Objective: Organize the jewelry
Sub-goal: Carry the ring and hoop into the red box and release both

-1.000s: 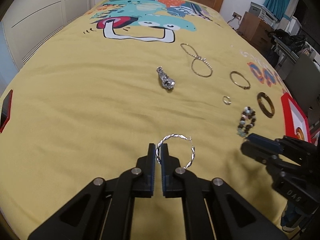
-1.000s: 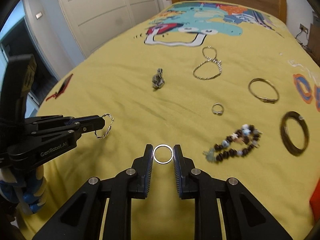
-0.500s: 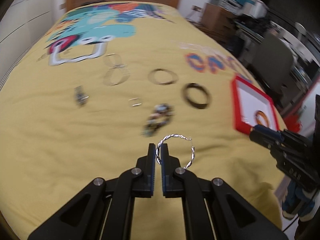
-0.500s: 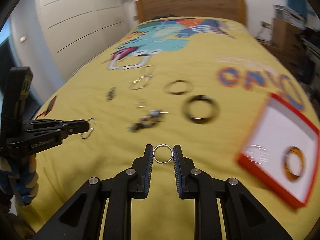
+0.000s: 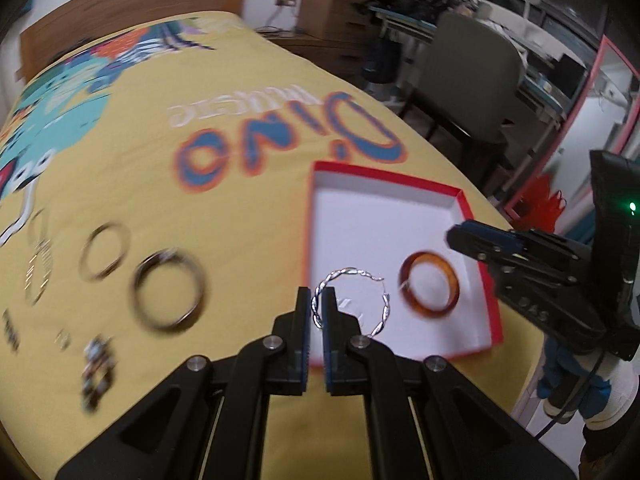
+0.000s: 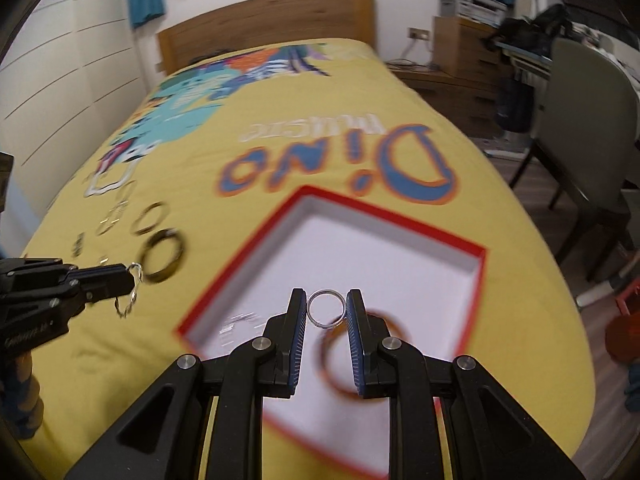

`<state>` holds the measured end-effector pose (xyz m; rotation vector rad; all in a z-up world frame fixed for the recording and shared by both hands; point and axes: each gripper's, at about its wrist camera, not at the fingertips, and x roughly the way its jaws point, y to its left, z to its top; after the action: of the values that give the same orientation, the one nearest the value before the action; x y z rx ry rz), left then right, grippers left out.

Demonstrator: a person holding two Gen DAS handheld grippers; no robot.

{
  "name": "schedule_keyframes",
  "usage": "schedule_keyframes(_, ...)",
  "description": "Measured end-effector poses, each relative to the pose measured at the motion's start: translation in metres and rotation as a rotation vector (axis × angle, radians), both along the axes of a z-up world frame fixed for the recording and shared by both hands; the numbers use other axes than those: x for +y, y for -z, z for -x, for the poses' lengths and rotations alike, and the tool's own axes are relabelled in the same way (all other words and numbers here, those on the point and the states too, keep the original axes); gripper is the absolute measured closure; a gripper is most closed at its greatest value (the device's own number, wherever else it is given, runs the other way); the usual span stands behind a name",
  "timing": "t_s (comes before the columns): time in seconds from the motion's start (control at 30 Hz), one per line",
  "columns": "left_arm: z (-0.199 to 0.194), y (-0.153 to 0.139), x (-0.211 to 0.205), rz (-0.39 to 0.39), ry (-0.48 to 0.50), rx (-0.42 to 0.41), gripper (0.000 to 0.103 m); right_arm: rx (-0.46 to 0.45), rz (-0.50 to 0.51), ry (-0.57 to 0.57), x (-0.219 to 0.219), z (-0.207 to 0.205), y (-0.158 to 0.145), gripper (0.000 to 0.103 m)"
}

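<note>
My left gripper [image 5: 319,304] is shut on a twisted silver hoop [image 5: 352,300] and holds it over the near left edge of a red box with a white inside [image 5: 380,216]. My right gripper [image 6: 326,308] is shut on a small silver ring [image 6: 326,308] above the same box [image 6: 360,256]. An amber bangle [image 5: 430,288] lies in the box, partly hidden behind my right fingers in the right wrist view [image 6: 340,364]. The right gripper shows in the left wrist view [image 5: 460,236], and the left gripper shows in the right wrist view [image 6: 128,276].
On the yellow bedspread [image 5: 240,200] left of the box lie a dark bangle [image 5: 168,290], a thin bangle [image 5: 105,252], a beaded bracelet [image 5: 96,372] and other blurred pieces. A chair [image 5: 468,76] and desk stand beyond the bed's right edge.
Both grippers have swung right, from over the loose jewelry to over the red box, each still holding its piece.
</note>
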<state>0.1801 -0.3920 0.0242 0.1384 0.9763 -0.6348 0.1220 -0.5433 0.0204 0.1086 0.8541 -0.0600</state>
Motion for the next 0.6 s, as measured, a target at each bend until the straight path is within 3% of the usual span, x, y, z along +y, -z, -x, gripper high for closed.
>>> schedule_keyframes(0.17,-0.019,0.029,-0.047,-0.056,0.034,0.024,0.099,0.056,-0.003,0.038,-0.04,-0.036,0.027,0.083)
schedule_keyframes(0.43,-0.037,0.076,-0.073,-0.159,0.048,0.075,0.099,0.156,0.01,0.003,-0.067,-0.066,0.065,0.083)
schedule_keyframes(0.6,-0.038,0.078,-0.071,-0.135,0.027,0.071,0.097,0.181,0.087,-0.033,-0.061,-0.066,0.076,0.083)
